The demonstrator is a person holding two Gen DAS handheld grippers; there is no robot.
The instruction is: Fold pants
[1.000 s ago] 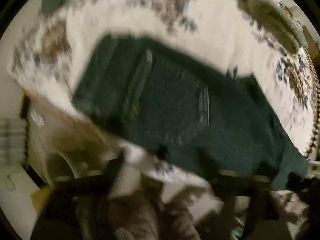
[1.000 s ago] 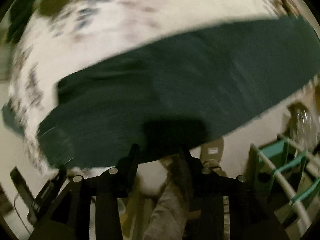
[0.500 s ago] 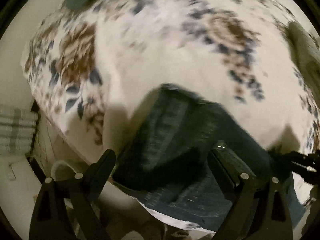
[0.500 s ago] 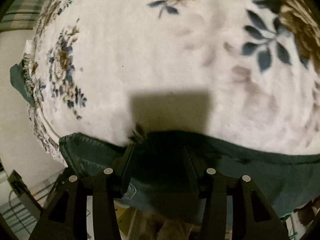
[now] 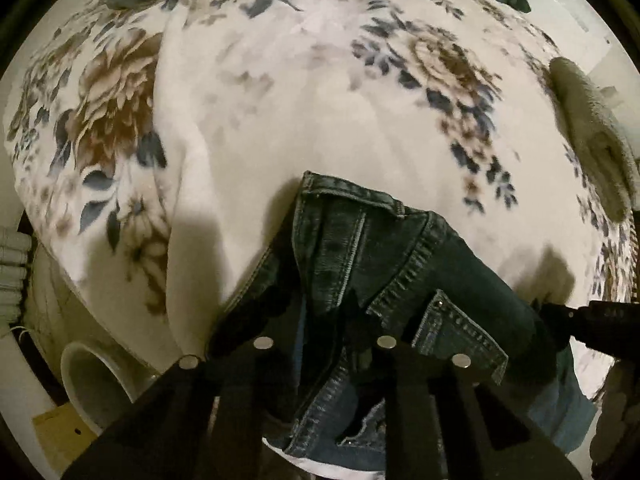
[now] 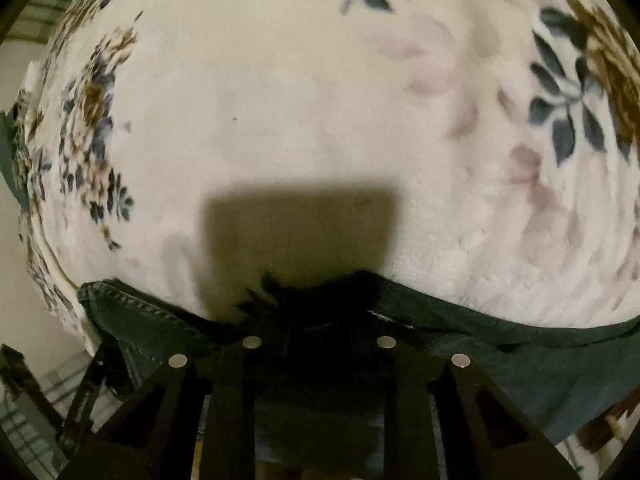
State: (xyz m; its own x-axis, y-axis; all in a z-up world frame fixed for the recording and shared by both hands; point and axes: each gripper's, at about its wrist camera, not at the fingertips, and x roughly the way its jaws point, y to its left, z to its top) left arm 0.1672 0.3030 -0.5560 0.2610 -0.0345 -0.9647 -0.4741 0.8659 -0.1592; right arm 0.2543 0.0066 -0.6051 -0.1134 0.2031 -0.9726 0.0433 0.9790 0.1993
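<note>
Left wrist view: the left gripper [image 5: 324, 320] is pinched on the jeans [image 5: 400, 264] at the waistband — denim bunched ahead on the blanket [image 5: 280, 120]. The right gripper [image 6: 318, 320] clamps a hem (frayed).

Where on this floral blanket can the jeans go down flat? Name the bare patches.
Bare blanket lies beyond the jeans, between the brown flower print at left and the folded beige cloth at right. The near edge is crowded: both grippers, left and right, clamp denim there.
</note>
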